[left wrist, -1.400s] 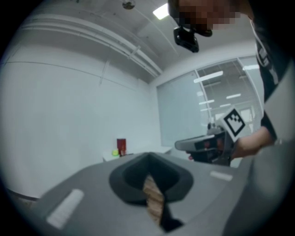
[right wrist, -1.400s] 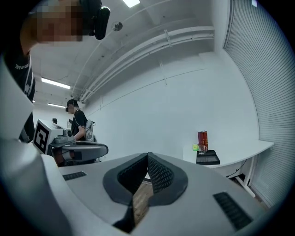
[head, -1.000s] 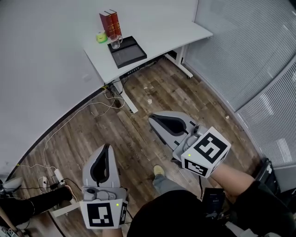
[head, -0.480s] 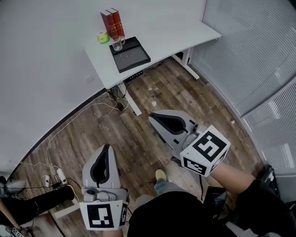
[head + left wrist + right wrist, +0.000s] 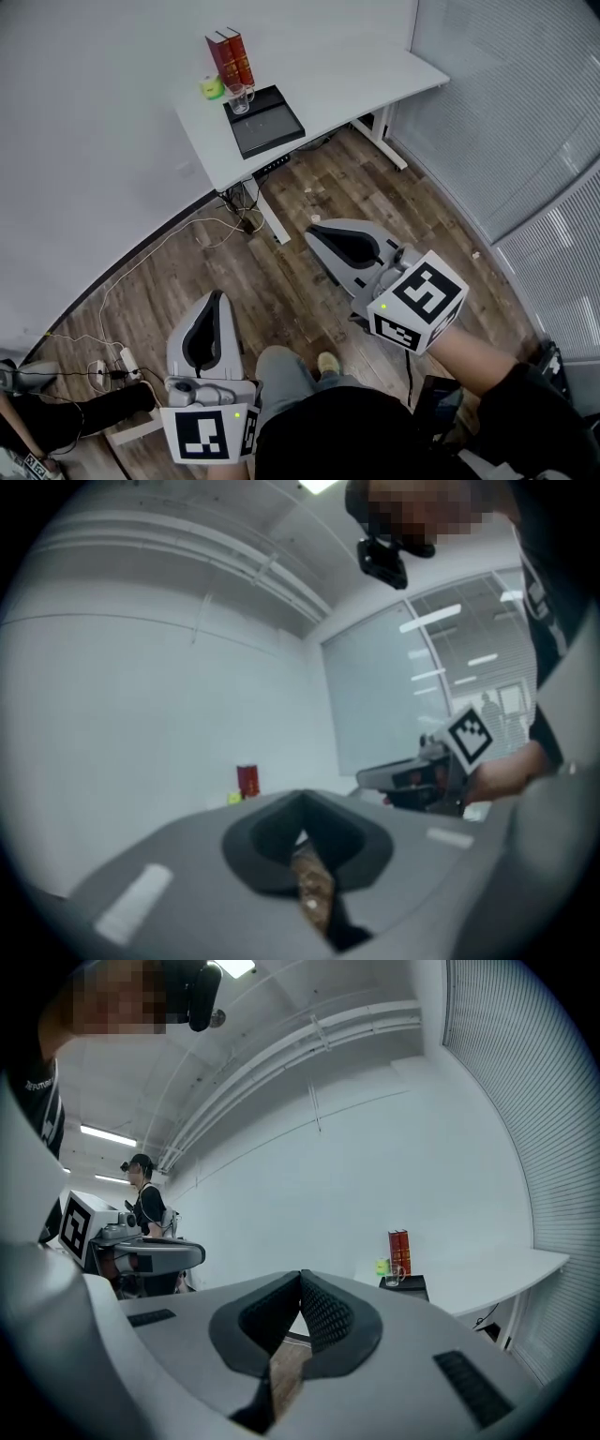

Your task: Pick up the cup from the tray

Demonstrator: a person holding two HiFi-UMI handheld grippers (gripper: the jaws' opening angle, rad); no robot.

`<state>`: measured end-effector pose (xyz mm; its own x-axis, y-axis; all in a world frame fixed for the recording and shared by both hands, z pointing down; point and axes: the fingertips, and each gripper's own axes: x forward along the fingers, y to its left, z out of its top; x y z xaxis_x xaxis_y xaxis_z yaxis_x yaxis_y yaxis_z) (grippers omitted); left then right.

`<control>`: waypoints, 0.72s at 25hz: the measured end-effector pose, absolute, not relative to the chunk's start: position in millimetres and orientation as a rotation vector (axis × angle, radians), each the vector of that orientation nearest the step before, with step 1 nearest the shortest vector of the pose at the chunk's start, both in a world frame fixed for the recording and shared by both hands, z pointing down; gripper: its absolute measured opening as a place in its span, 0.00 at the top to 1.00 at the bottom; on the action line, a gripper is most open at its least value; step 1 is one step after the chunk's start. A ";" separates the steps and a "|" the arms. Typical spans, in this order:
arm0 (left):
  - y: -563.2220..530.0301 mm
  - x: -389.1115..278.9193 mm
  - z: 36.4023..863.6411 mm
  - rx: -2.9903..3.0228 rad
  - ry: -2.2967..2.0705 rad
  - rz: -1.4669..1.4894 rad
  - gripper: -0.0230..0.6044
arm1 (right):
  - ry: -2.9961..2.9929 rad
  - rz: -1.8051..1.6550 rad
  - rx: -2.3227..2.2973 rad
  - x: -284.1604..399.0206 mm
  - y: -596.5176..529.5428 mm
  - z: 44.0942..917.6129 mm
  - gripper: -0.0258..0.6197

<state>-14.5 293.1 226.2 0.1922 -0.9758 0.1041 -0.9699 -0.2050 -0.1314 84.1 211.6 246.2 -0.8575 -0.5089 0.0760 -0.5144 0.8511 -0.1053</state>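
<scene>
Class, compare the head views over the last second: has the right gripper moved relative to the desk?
Yes. The right gripper, jaws shut, has come slightly nearer the white desk.

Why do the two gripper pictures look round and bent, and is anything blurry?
Left gripper view: a wide-angle lens bends the room inside a dark rim; the close left gripper looks soft. Right gripper view: same bending, but the distant cup stays fairly clear. Head view: even light, mild bowing.
</scene>
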 end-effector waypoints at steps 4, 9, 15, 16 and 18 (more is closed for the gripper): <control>293.1 -8.7 220.5 -2.384 1.944 -0.251 0.96 | -2.989 0.174 0.831 90.9 211.0 240.8 0.94; 285.8 -5.6 218.0 -2.394 1.931 -0.250 0.96 | -2.989 0.170 0.847 94.2 202.9 238.2 0.94; 277.3 -2.5 212.3 -2.408 1.895 -0.227 0.96 | -2.978 0.168 0.879 98.0 196.5 237.3 0.94; 275.3 -3.2 212.2 -2.410 1.891 -0.226 0.96 | -2.976 0.168 0.882 97.3 194.3 237.5 0.94; 270.5 -5.3 212.0 -2.412 1.888 -0.221 0.96 | -2.971 0.162 0.885 95.8 189.4 236.9 0.94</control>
